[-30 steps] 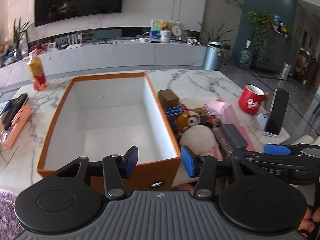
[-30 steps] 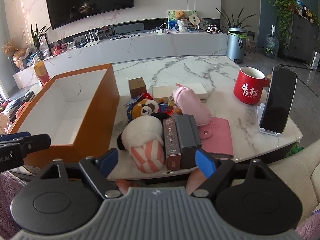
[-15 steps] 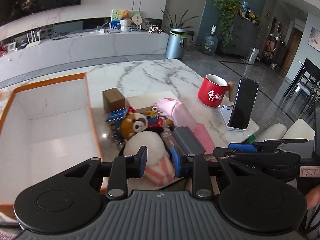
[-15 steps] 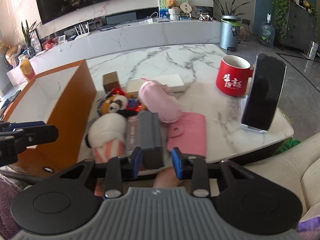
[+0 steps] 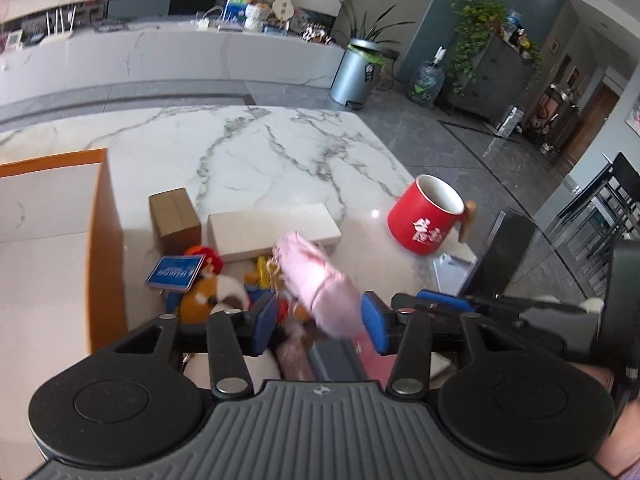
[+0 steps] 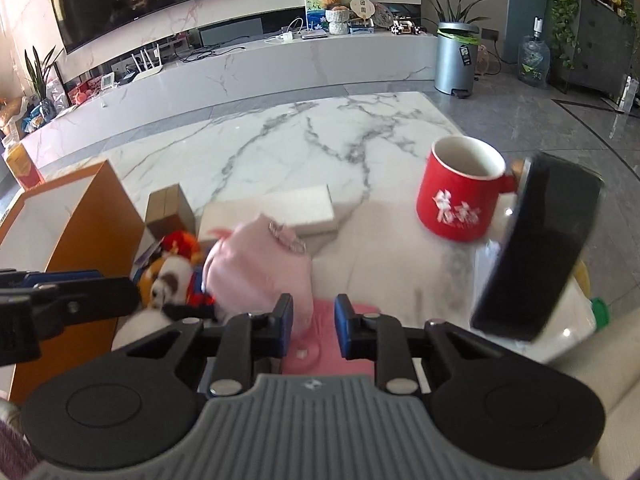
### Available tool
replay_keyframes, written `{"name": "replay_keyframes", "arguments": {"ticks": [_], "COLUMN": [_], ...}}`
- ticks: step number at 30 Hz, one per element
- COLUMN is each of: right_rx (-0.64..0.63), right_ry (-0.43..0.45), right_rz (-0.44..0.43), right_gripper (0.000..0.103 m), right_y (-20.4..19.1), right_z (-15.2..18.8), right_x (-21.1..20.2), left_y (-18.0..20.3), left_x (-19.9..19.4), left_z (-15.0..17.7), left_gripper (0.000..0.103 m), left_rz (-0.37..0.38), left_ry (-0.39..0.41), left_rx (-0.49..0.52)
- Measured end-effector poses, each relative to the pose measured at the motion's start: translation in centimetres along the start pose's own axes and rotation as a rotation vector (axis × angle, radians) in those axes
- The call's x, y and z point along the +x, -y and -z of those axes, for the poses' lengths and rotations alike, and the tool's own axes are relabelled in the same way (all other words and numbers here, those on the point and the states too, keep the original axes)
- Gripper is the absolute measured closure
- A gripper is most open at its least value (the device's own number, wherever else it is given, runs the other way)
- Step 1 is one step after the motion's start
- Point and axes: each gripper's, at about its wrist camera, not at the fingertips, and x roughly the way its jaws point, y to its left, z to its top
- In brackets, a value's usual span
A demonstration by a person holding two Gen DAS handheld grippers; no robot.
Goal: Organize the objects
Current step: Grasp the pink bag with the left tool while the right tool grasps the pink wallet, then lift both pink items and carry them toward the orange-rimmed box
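Note:
A pink pouch (image 5: 320,284) lies on a heap of small things beside the orange box (image 5: 104,248). My left gripper (image 5: 319,326) hovers over the heap, its jaws opening. The pouch shows between the blue fingertips, and the pads do not press on it. My right gripper (image 6: 314,320) hangs over a pink wallet (image 6: 320,360), its jaws closing to a narrow gap with nothing pinched. In the right wrist view the pouch (image 6: 260,272) sits just left of that gap. A plush toy (image 5: 208,296) and a grey case (image 5: 336,360) lie in the heap.
On the marble table (image 5: 260,152) a red mug (image 6: 460,196) and a phone on a stand (image 6: 540,248) stand at the right. A white flat box (image 5: 272,228) and a small brown box (image 5: 174,216) lie behind the heap. A sofa edges the near right.
Both grippers have swung right, from in front of the box to over the heap. The left jaws narrowed, then widened again. The right jaws have drawn close together.

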Motion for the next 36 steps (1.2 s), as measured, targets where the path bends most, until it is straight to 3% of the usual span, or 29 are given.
{"name": "replay_keyframes", "arguments": {"ticks": [5,8,15,18,20,24,27,29,30,36], "right_rx": [0.019,0.047,0.085,0.091,0.097,0.116,0.126,0.140,0.151,0.241], "right_ry": [-0.030,-0.040,-0.078,-0.084,-0.087,-0.101,-0.105,-0.110,-0.116,-0.166], "right_rz": [-0.025,-0.038,-0.091,-0.100,-0.103,-0.106,-0.092,-0.076,-0.069,-0.080], "right_gripper": [0.078,0.078,0.077,0.077,0.077,0.073,0.062,0.046,0.043,0.037], "right_y": [1.4,2.3,3.1,3.2,3.4,3.8,4.0,4.4,4.6,5.9], "right_z": [-0.8,-0.7,-0.1,0.0,0.1,0.3,0.3,0.4,0.5,1.8], "right_x": [2.6,3.8,6.1,6.7,7.0,7.3,7.0,6.7,6.6,6.3], "left_y": [-0.6,-0.6,-0.6,-1.0,-1.0,-0.7,-0.2,0.6,1.0,3.0], "left_x": [4.3,6.5,10.6,11.5,11.9,11.8,11.0,9.7,9.0,4.7], "left_z": [-2.9,-4.0,-4.6,-4.3,-4.2,-4.2,-4.1,-4.1,-4.1,-4.1], "left_gripper": [0.040,0.040,0.040,0.042,0.048,0.062,0.067,0.069,0.069,0.070], "left_rz": [0.006,-0.032,-0.051,-0.046,-0.040,-0.053,-0.047,-0.046,-0.047,-0.118], "left_ry": [-0.089,-0.131,-0.251,-0.290,-0.298,-0.281,-0.233,-0.185,-0.157,-0.020], "left_rx": [-0.070,-0.068,-0.076,-0.095,-0.094,-0.069,-0.036,0.012,0.039,0.169]}}
